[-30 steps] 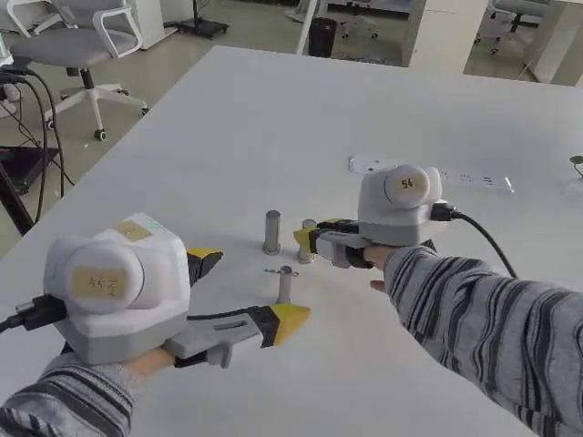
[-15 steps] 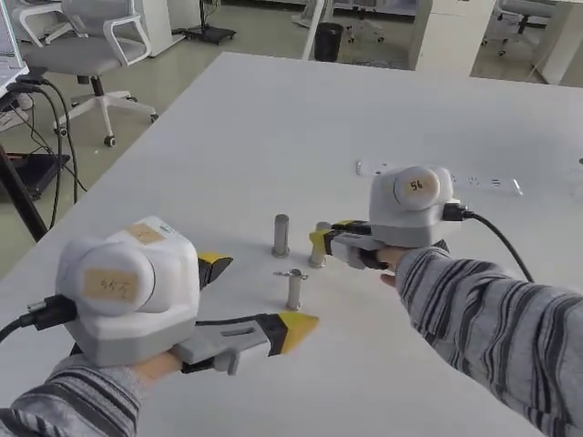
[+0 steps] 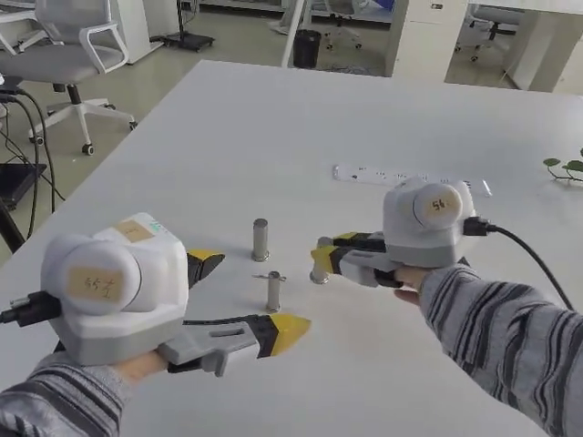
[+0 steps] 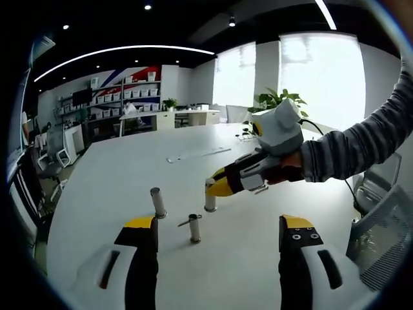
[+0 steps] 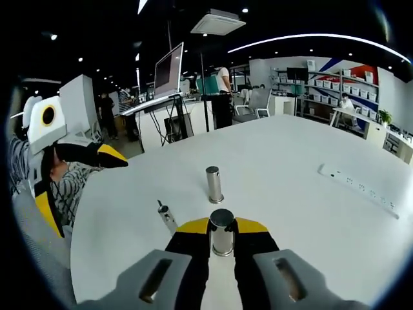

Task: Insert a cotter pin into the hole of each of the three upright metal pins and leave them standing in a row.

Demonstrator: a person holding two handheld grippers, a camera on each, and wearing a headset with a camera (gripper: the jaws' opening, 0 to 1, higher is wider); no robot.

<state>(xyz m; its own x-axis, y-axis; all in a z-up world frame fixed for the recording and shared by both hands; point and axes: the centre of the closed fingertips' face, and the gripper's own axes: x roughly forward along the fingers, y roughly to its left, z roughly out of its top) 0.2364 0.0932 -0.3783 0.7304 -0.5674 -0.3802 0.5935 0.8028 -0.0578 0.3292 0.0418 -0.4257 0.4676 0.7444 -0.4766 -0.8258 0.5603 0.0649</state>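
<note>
Three upright metal pins stand on the white table (image 3: pixel 228 118). A bare pin (image 3: pixel 260 239) is farthest (image 4: pixel 157 201) (image 5: pixel 213 184). Nearer me, a second pin (image 3: pixel 273 289) has a cotter pin through its top (image 4: pixel 194 227) (image 5: pixel 168 217). My right gripper (image 3: pixel 321 259) is shut on the third pin (image 3: pixel 322 244), to the right of the others (image 4: pixel 210 194) (image 5: pixel 221 231); its foot is hidden by the jaws. At lower left, my left gripper (image 3: pixel 244 296) is open and holds nothing (image 4: pixel 218 226), its jaws just short of the cotter-pinned pin.
A white power strip (image 3: pixel 410 177) lies on the table behind the right gripper, whose black cable (image 3: pixel 537 264) trails to the right. Plant leaves (image 3: pixel 567 167) reach in at the right edge. Office chairs (image 3: pixel 55 45) stand on the floor beyond the table's left side.
The right gripper has carried its pin to the right and a little toward me, widening the gap from the bare pin. The head camera has shifted; the left gripper holds its place.
</note>
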